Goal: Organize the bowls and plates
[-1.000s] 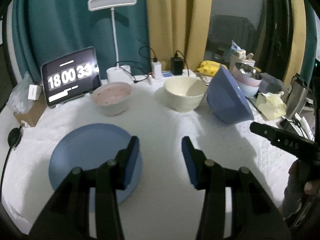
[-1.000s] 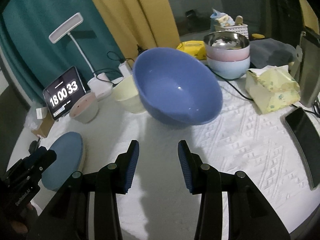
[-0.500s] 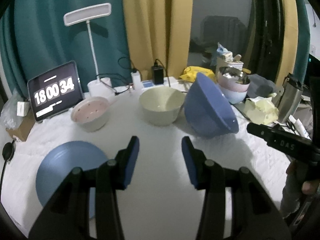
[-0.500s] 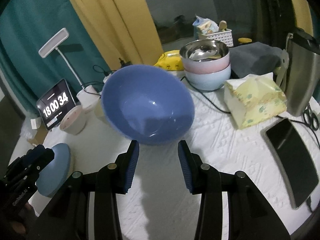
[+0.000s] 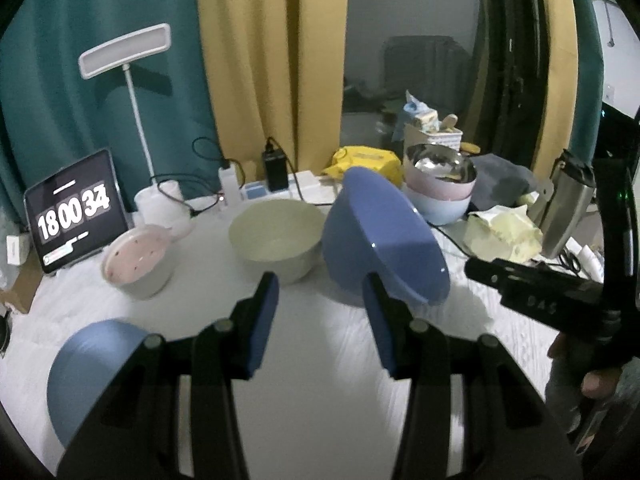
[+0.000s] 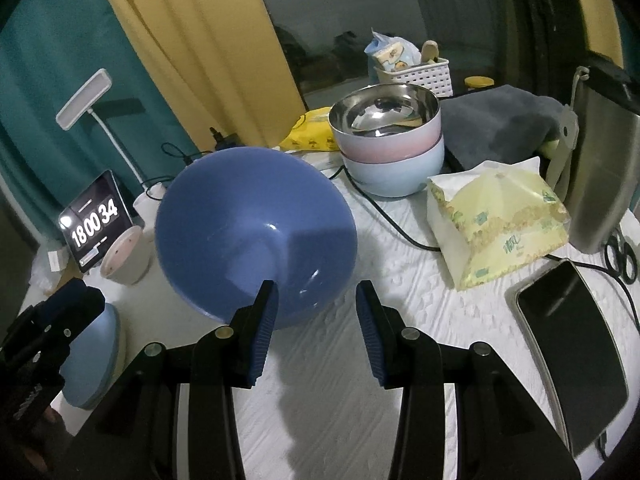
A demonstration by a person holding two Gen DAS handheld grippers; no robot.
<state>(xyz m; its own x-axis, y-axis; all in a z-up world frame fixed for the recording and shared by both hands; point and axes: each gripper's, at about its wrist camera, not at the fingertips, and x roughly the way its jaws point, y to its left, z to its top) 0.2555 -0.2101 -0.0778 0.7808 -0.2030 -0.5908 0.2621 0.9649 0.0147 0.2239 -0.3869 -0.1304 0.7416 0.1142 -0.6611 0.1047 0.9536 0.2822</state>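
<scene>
A large blue bowl (image 5: 384, 240) (image 6: 252, 232) rests tilted on the white table, its mouth facing the right gripper. A cream bowl (image 5: 276, 236) stands to its left, then a pink bowl (image 5: 138, 262) (image 6: 124, 256). A blue plate (image 5: 92, 364) (image 6: 94, 358) lies at the near left. My left gripper (image 5: 320, 316) is open and empty, close in front of the cream and blue bowls. My right gripper (image 6: 316, 324) is open and empty, its left fingertip in front of the blue bowl's lower rim.
A stack of bowls with a steel one on top (image 6: 390, 136) (image 5: 440, 184) stands at the back right. A tissue pack (image 6: 496, 224), phone (image 6: 572, 356), metal flask (image 6: 600, 168), cables, tablet clock (image 5: 74, 210) and desk lamp (image 5: 128, 52) ring the table.
Both grippers moved forward toward the blue bowl. The left view swung right, so the blue plate slid to the lower left. Both stayed open.
</scene>
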